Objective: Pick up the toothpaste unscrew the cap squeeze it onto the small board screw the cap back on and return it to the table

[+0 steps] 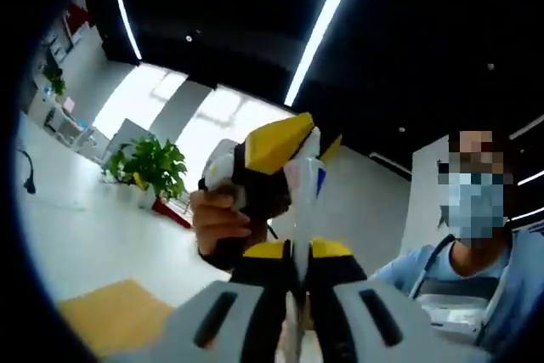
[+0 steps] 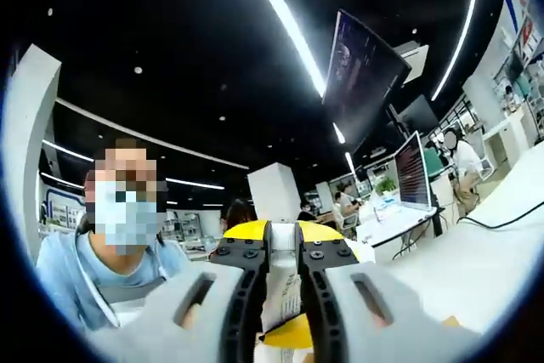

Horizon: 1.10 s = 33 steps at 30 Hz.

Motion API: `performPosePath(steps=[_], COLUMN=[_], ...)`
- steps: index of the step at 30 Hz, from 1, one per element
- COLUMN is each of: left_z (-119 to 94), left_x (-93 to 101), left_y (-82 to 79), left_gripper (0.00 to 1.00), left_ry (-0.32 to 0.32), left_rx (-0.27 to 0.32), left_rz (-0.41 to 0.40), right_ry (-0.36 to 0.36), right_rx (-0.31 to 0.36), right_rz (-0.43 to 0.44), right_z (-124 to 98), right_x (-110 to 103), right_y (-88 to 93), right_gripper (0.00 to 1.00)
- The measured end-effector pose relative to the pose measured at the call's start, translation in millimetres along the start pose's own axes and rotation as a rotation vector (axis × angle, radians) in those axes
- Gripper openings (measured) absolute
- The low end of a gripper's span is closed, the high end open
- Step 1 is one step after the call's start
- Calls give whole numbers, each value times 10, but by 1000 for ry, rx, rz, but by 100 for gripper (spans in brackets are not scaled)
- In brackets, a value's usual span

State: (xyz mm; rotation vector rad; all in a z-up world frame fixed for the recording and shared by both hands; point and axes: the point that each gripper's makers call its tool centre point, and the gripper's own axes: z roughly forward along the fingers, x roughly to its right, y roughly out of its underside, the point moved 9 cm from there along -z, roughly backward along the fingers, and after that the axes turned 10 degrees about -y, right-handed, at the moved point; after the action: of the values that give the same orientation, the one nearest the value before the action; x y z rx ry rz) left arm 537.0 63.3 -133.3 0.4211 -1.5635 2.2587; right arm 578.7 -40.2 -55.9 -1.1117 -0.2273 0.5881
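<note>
My left gripper [image 1: 297, 248] is shut on a white toothpaste tube [image 1: 304, 184] that stands up between its yellow-tipped jaws. At the tube's upper end sits my right gripper [image 1: 293, 146], held by a hand [image 1: 219, 220] and closed around that end; the cap itself is hidden. In the right gripper view my right gripper [image 2: 282, 231] is shut on the printed white tube [image 2: 285, 295], and a yellow tip of the left gripper [image 2: 289, 333] shows just beneath. The small tan board [image 1: 110, 316] lies on the white table [image 1: 76, 227], below and left of the tube.
A masked person in a light blue shirt [image 1: 476, 269] sits close behind the grippers. A potted plant [image 1: 153, 167] stands at the table's far side. Monitors [image 2: 412, 172] and a cable [image 2: 501, 218] lie on the white desk to the right.
</note>
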Motion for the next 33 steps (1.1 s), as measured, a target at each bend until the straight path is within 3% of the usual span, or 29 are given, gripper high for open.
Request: performPosePath(steps=[2,6,13,16,17,19,20,21,23,25,27,29,30,32,33], left_z=[22,57,85,66,54,19,-5,-23,-83,-141,-202,-282,-325,-373,-388], left_x=[20,100,139,122,115,74,44,19,-55,-120,-187,-271,-308,-350,-362], left_y=[6,2,20,-22,-55,-124,-150,-173,-220,-251,-283,-316,-332,-354,-360], left_gripper=[7,7,7,5,5,5,5,5,5,5,5,5,4,4,4], left_ry=[14,31,26,-60,-98,-219,-272,-309,-437,-568,-709,-849,-894,-934,-944], left_rx=[-14,-26,-41,-39,-26,21,38,56,91,90,85,83,79,82,82], left_rz=[4,61,103,207,242,304,340,363,423,500,549,539,554,541,523], right_ry=[-57,-105,-125,-69,-7,125,216,298,387,534,642,711,693,664,702], right_rx=[-10,-4,4,4,9,24,42,6,-20,-17,-26,-24,-20,-9,-68], right_rz=[-17,-35,-38,-76,-146,-436,-508,-574,-592,-612,-618,-606,-606,-591,-549], right_z=[34,112,100,84,71,26,24,13,21,-19,-57,-98,-83,-34,-17], right_x=[-62,-159,-157,-118,-85,-49,-57,-46,-32,12,31,45,26,-2,2], right_y=[25,78,41,43,15,-70,-85,-112,-140,-211,-240,-281,-291,-308,-265], right_gripper=[12,12,12,12,13,13,14,17,31,43,50,48,46,35,31])
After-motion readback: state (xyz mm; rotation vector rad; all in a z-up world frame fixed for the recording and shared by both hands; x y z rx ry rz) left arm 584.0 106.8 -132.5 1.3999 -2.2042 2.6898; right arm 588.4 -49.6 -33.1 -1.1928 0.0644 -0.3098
